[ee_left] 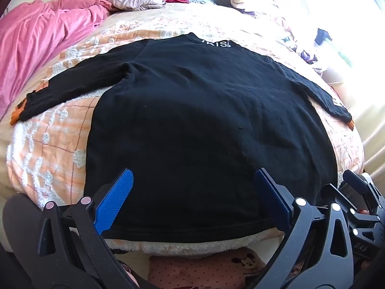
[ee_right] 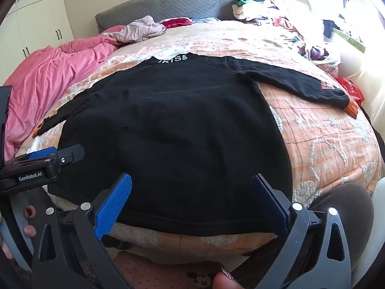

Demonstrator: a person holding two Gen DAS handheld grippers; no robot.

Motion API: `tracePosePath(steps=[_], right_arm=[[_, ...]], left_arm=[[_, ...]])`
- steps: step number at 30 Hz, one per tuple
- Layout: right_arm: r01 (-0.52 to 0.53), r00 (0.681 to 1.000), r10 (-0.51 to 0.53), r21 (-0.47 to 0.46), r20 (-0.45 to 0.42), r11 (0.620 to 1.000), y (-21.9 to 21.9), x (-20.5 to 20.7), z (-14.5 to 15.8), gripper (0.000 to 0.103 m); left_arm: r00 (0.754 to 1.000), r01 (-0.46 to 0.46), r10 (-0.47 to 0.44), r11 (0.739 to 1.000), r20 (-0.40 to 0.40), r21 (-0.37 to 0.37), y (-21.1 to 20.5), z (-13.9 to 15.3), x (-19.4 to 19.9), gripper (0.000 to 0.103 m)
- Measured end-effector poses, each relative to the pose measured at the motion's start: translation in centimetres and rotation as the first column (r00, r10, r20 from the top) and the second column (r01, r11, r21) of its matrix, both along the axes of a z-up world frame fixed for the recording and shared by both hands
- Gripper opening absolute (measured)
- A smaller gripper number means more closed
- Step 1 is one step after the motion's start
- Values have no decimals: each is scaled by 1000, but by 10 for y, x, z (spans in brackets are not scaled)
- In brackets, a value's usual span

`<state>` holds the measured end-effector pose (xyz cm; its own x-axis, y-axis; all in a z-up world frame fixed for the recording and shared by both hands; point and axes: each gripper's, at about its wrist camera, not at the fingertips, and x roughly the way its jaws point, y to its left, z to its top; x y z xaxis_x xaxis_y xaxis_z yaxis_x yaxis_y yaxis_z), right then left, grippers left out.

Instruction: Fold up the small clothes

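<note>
The left tool (ee_left: 192,200) hovers with its blue pads spread wide over the hem of a black long-sleeved shirt (ee_left: 192,110), gripping nothing. The right tool (ee_right: 190,204) is equally wide and empty, just beside it — above the same hem. The shirt lies flat on the orange patterned bedspread (ee_right: 324,139), sleeves out to both sides, collar lettering at the far end. A pink duvet (ee_left: 43,38) is bunched along the bed's left side.

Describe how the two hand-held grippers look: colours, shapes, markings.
Both the left hand-held gripper and the right hand-held gripper have black cut-out linkage arms with silver pivot pins and flat blue textured pads. The left body, seen from the right wrist, reads GenRobot.AI in white.
</note>
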<state>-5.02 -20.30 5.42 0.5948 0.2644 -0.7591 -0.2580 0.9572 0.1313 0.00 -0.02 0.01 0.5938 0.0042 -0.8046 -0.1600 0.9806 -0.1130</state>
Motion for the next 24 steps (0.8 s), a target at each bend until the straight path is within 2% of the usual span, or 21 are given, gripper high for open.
tracePosePath(steps=[24], right_arm=[[23, 1000, -22, -32, 22, 999, 3, -1, 4, 99]], left_arm=[[1000, 3, -3, 1000, 1, 1, 0, 1, 2, 95]])
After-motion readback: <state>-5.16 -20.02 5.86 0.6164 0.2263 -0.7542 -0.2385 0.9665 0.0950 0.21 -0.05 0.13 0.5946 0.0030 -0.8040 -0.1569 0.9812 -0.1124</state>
